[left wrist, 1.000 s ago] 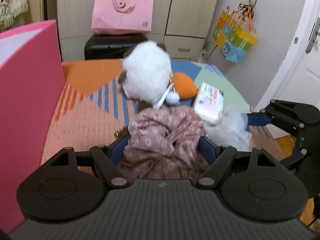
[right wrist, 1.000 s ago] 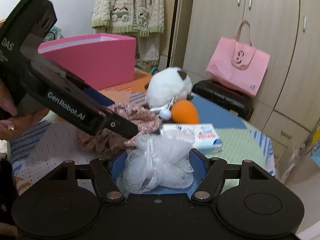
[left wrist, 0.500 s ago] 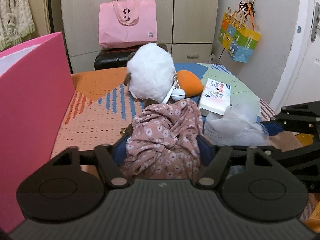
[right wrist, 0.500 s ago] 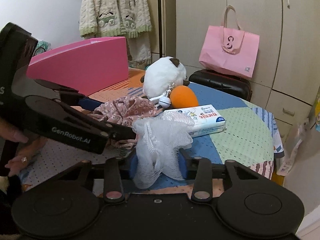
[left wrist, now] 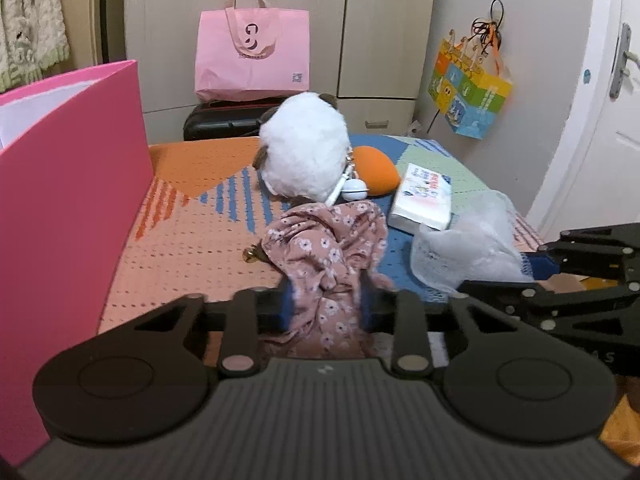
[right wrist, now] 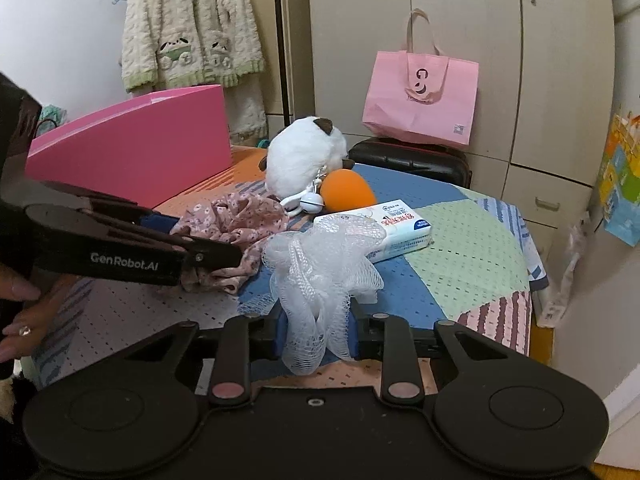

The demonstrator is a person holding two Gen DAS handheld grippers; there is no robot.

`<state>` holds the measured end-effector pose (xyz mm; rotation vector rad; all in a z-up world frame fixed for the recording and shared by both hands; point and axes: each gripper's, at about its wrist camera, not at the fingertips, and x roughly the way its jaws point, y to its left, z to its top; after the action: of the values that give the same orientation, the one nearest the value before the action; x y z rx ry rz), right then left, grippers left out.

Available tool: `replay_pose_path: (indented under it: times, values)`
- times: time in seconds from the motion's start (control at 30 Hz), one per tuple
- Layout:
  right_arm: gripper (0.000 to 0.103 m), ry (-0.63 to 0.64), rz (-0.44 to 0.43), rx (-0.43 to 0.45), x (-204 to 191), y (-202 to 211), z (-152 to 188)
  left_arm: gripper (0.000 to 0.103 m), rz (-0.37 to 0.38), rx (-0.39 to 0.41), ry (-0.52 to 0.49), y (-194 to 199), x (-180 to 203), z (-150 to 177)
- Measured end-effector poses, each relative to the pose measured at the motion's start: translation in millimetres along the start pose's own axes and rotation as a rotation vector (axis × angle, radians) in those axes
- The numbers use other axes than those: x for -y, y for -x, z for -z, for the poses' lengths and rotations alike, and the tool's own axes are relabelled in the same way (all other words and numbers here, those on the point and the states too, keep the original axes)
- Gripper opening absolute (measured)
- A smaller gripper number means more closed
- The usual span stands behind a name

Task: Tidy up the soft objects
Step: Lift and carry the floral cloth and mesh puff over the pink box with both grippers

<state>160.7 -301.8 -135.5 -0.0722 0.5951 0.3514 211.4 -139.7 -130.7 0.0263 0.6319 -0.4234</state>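
My left gripper (left wrist: 326, 300) is shut on a pink floral cloth (left wrist: 328, 248), held just above the patterned tabletop; the cloth also shows in the right wrist view (right wrist: 236, 220). My right gripper (right wrist: 316, 328) is shut on a white mesh bath sponge (right wrist: 320, 264), which shows in the left wrist view (left wrist: 468, 248) at the right. A white plush toy (left wrist: 304, 156) with a small bell, an orange soft ball (left wrist: 376, 176) and a pack of tissues (left wrist: 424, 200) lie on the table beyond.
A large open pink box (left wrist: 68, 184) stands at the table's left side. A black suitcase (right wrist: 408, 156) with a pink tote bag (right wrist: 420, 96) on it stands behind the table. Wardrobe doors and a white door lie beyond the table edge.
Both grippers closed tighter on their items and lifted them. The views pulled back and up from the table.
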Motion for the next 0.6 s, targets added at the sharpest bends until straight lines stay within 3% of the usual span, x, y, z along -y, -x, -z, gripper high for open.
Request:
replay_pose_path:
  times: [0.2, 0.6]
  values:
    - [0.032, -0.041, 0.013, 0.014, -4.9, 9.1, 2.0, 0.016, 0.022, 0.009, 0.009, 6.1, -1.8, 3.3]
    - [0.032, -0.063, 0.013, 0.012, -25.4, 43.8, 3.0, 0.016, 0.092, 0.013, 0.048, 45.8, -11.9, 8.8]
